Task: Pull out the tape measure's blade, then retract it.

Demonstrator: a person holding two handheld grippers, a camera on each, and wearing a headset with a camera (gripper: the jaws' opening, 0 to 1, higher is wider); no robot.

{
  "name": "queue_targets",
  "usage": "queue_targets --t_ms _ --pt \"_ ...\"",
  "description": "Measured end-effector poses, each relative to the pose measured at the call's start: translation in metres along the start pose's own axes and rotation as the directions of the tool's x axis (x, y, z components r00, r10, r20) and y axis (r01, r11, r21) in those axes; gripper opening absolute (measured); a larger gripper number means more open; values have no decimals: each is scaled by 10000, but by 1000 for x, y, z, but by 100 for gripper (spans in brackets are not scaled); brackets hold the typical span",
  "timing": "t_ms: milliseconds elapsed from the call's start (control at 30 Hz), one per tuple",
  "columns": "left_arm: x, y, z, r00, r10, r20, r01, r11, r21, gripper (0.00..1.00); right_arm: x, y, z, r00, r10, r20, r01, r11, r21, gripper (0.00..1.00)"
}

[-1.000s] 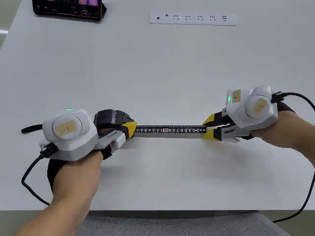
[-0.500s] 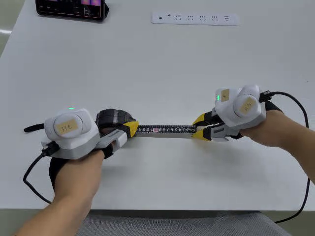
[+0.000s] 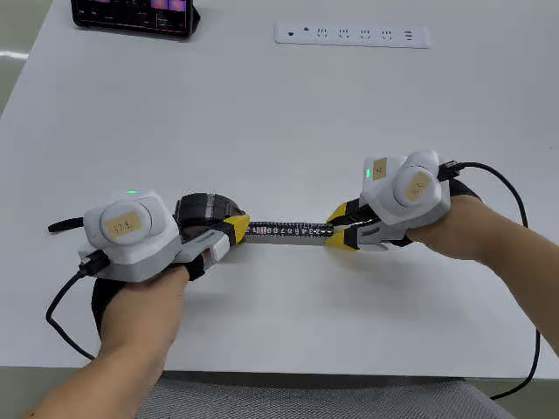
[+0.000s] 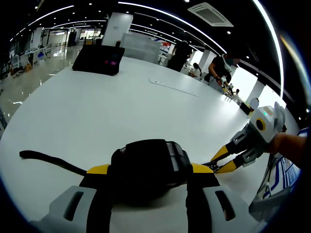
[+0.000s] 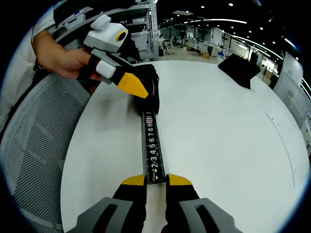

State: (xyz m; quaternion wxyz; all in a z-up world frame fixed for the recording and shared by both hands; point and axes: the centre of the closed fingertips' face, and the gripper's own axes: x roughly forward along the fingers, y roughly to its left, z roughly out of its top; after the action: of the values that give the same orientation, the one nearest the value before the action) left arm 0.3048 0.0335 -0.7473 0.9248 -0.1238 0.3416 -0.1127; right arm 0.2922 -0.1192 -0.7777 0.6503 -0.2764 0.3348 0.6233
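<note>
While the right tool (image 5: pixel 155 180) pinches the blade (image 5: pixel 151 141), numerals read clearly.

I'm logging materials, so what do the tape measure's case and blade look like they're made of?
The case looks like matte black plastic, perhaps rubber-coated: dull and ribbed, with no glare. The blade is probably thin coated metal: flat, dark, with printed white numerals. The look alone cannot confirm this.

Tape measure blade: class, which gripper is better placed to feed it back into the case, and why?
Right. The right gripper is shut on the blade at its free end, so it can likely guide it toward the case. The left gripper is shut on the case, steadying it.
</note>
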Motion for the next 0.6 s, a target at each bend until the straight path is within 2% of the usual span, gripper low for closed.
queue_targets --t_ms 367,600 --pt "0 1 0 10000 -29 18 29 10000 -59 56 11 1 14 9997 162 202 -160 9998 -77 11" --pt "0 1 1 10000 -79 37 79 9999 -62 57 23 4 29 9985 334 444 -329 9994 -108 11"
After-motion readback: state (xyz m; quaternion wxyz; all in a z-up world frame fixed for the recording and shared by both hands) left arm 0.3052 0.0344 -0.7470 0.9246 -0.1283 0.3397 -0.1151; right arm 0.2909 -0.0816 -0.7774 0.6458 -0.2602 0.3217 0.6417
